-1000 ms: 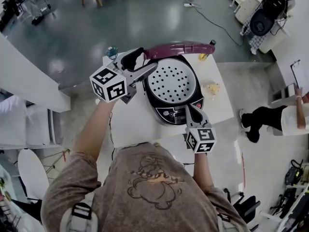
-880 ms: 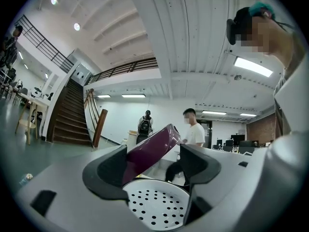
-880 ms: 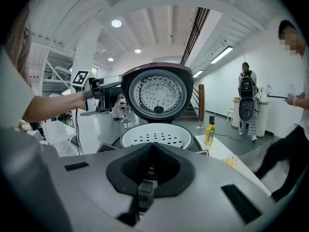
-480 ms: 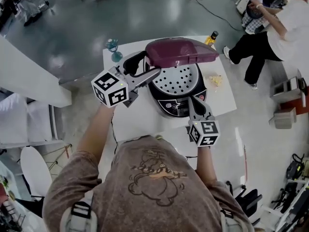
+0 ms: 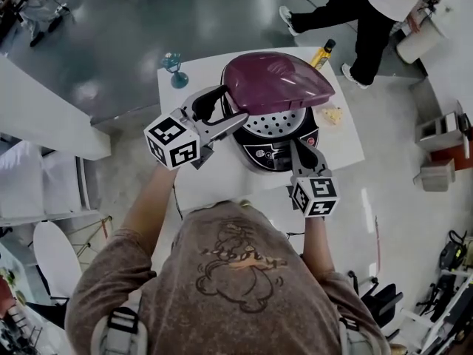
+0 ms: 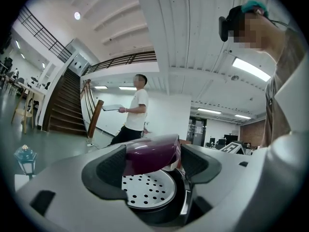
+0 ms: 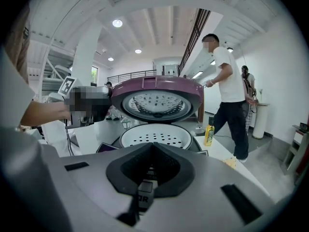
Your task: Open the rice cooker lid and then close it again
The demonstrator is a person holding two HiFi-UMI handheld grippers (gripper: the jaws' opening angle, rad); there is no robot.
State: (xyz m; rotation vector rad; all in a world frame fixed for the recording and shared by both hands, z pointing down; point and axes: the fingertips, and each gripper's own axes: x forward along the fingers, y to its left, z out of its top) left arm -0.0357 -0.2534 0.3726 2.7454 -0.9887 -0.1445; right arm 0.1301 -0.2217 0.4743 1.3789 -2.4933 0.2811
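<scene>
1. One rice cooker (image 5: 275, 152), round and black, stands on a white counter (image 5: 198, 177), its control panel facing the person.
2. Its one lid (image 5: 273, 80), glossy maroon plastic and domed, hangs half-open over the cooker. The hinge is on the cooker's far side, and the lid's long axis runs left to right.
3. One white perforated tray (image 5: 279, 123) sits inside the cooker.
4. The left gripper (image 5: 230, 103), left of the cooker, has its jaws wide apart with the lid's edge between them.
5. The right gripper (image 5: 298, 148), at the cooker's front, has its jaws together.
6. One yellow bottle (image 5: 322, 54) stands behind the cooker.
</scene>
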